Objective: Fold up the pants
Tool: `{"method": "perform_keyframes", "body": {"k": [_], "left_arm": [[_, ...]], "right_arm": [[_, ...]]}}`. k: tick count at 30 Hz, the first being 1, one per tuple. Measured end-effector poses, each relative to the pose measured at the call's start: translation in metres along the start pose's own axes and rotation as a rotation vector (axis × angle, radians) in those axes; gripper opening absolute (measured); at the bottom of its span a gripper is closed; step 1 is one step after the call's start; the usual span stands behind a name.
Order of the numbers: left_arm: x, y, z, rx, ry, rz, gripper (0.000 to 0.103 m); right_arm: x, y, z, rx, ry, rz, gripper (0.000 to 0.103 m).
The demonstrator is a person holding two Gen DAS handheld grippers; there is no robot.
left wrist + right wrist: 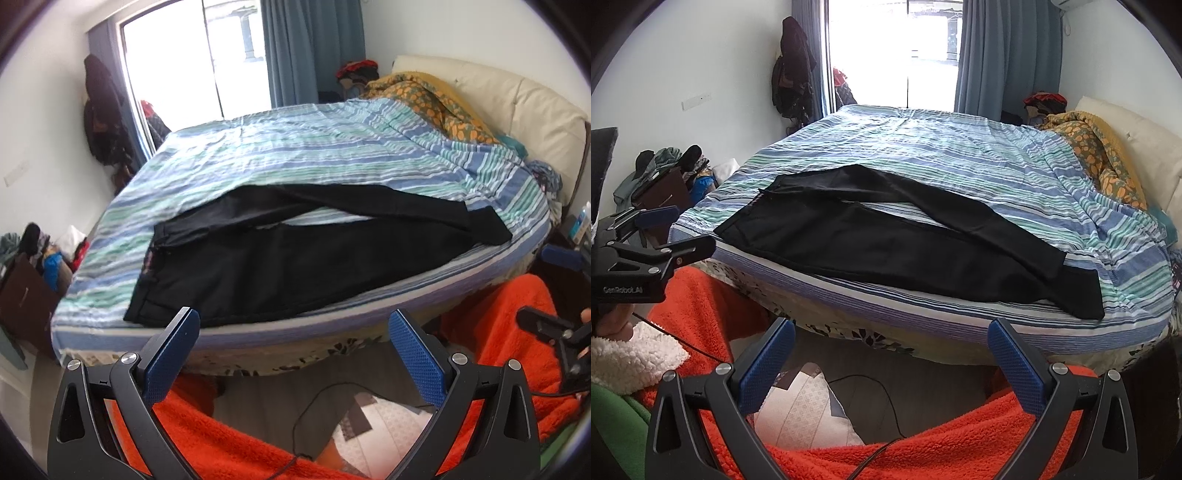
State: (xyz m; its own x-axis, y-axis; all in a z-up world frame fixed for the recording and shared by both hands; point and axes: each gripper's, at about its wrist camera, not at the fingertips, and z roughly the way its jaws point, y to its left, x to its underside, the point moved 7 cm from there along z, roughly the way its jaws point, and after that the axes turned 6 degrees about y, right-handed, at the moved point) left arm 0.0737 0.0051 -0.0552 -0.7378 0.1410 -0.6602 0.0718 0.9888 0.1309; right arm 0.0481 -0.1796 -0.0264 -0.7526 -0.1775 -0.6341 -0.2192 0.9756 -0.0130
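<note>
The long black cloth pants (886,243) lie flat on the big bed with the blue, green and white striped sheet (960,155). They sit near the front edge of the bed, close to the person. The waist end is on the left. The two legs run off to the right. The legs are split apart like a thin letter V, and a strip of the striped sheet shows between them. The far leg crosses over near the ankle ends, and the cuffs rest close to the bed's edge on the right.

The left tongs (293,330) are spread wide and hold nothing. They hang in the air in front of the bed, just below the waist end of the pants. The right tongs (892,339) are spread wide too, and they are also empty. They hang in front of the bed edge, nearer the legs. Neither one touches the pants.

It looks like the folding has not begun. The pants are only laid out, and no fold shows yet.

The next move likely needs one leg laid on top of the other. For that, the tongs must reach forward over the bed edge and pinch the cloth, maybe one at the waist and one near a cuff. The cloth is soft and floppy, so a pinch should catch only the top leg, or the layers may drag and bunch up.
</note>
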Motion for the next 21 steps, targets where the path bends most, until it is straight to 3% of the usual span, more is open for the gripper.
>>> {"method": "perform_keyframes", "body": {"k": [3, 5, 7, 11, 13, 16, 21], "left_arm": [[-0.029, 0.004, 0.01, -0.064, -0.04, 0.074, 0.102], [-0.048, 0.008, 0.014, -0.078, -0.064, 0.063, 0.102], [-0.062, 0.009, 0.018, -0.051, -0.066, 0.012, 0.102], [-0.059, -0.006, 0.039, 0.06, 0.001, -0.102, 0.102], [-0.046, -0.021, 0.054, 0.088, 0.066, -0.088, 0.102], [-0.03, -0.04, 0.07, 0.075, 0.135, -0.009, 0.102], [-0.029, -0.059, 0.081, 0.05, 0.16, 0.043, 0.102]], "right_arm": [[-0.028, -0.033, -0.009, 0.086, -0.149, -0.049, 0.103], [-0.048, -0.075, -0.007, 0.187, -0.234, -0.046, 0.103], [-0.055, -0.121, 0.012, 0.241, -0.248, -0.043, 0.103], [-0.038, -0.187, 0.09, 0.307, -0.03, -0.093, 0.101], [-0.024, -0.208, 0.129, 0.288, 0.072, -0.134, 0.082], [-0.012, -0.241, 0.178, 0.284, 0.184, -0.184, 0.067], [-0.02, -0.287, 0.232, 0.291, 0.286, -0.228, 0.064]]}}
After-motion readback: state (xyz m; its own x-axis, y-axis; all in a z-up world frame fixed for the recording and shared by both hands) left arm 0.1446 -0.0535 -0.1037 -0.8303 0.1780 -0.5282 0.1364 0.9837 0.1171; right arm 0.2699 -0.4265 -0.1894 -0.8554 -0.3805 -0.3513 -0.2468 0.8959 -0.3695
